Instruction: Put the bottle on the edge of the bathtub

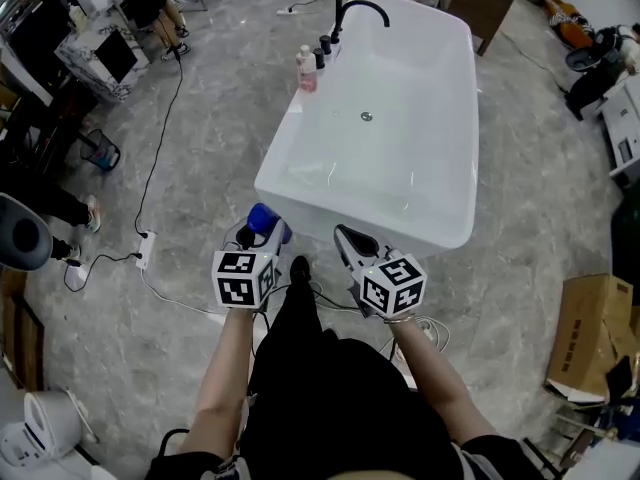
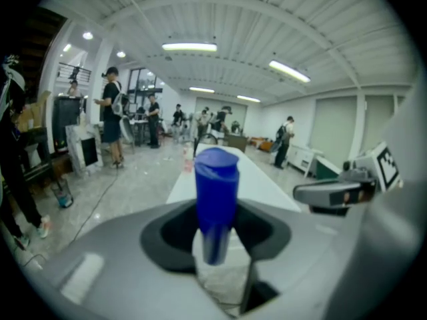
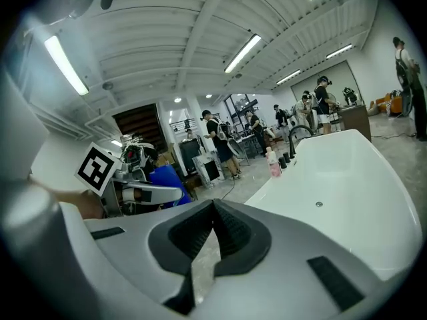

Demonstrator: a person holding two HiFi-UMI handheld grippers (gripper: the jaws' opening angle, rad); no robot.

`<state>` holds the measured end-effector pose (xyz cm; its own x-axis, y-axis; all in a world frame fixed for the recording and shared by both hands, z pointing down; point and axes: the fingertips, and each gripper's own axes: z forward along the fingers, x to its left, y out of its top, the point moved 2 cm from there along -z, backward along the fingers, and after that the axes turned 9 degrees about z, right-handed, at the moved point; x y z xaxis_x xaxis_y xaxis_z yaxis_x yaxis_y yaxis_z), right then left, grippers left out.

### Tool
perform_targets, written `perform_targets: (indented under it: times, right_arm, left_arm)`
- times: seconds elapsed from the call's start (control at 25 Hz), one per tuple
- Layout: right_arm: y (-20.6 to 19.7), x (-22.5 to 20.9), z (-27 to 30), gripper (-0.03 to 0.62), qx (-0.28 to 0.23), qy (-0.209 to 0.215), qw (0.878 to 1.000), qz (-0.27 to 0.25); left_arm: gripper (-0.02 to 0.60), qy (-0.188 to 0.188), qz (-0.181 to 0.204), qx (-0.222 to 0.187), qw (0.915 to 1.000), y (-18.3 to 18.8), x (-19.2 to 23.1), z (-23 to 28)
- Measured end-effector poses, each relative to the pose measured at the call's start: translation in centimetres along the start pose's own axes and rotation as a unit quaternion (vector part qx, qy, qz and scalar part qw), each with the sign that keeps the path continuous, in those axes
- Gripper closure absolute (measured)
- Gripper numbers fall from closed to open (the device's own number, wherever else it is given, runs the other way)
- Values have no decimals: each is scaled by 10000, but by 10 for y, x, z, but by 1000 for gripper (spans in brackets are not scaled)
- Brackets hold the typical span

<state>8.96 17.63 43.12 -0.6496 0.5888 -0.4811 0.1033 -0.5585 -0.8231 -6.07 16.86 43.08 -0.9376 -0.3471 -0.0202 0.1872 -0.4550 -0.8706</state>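
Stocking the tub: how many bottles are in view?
2: a blue bottle held in the left gripper at the bathtub's near end, and a pink bottle on its far rim by the faucet. Dark items beside it are unclear.

Black clothing (image 1: 330,398), black-and-white marker cubes (image 1: 243,278)

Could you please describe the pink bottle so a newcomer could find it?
Find the white bathtub on the grey floor. On its left rim, near the black tap, stands the pink bottle, the only pale thing beside the dark knobs.
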Motion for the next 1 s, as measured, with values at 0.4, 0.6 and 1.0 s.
perform_targets:
  times: [0.4,0.6,1.0]
  right_arm:
    - [50,-20,117,591,92,-24,9999,110]
    - [76,-35,167,591,101,-175,9997,147]
    - [91,-58,216,591,214,-472,9982,317]
  left_arm:
    - [425,-318,185,127,9992,38,86,89]
    - [425,-508,208,153,9984,54,122,130]
    - [425,-757,349,234,9962,64,155,180]
